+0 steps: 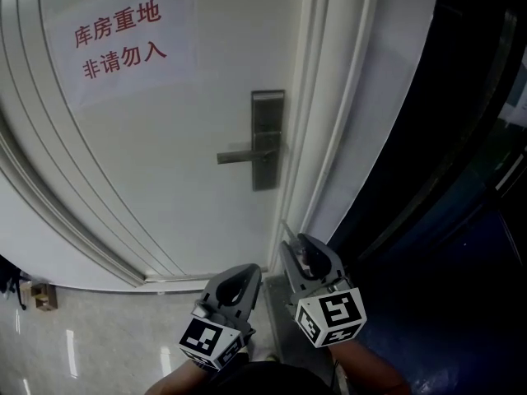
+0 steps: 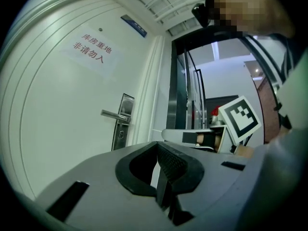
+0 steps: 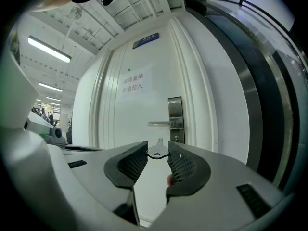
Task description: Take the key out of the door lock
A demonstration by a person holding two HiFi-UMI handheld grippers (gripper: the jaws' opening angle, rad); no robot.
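My right gripper [image 3: 158, 151] is shut on the silver key [image 3: 157, 152], pinching its round head between the jaw tips; the blade points toward the door. The key is clear of the steel lock plate [image 3: 175, 120] with its lever handle [image 3: 159, 124], which stand some way ahead. In the head view the right gripper [image 1: 288, 245] is low, below the lock plate [image 1: 268, 138]. My left gripper [image 1: 252, 271] hangs beside it, shut with nothing between its jaws. The left gripper view shows its own pads [image 2: 166, 160] pressed together and the lock plate [image 2: 122, 121] farther off.
The white door [image 1: 165, 179] is shut and carries a paper sign with red print [image 1: 119, 39]. A white door frame [image 1: 329, 138] runs along its right side, with dark glass panels [image 1: 461, 179] beyond. A small box [image 1: 41, 296] sits on the floor at the lower left.
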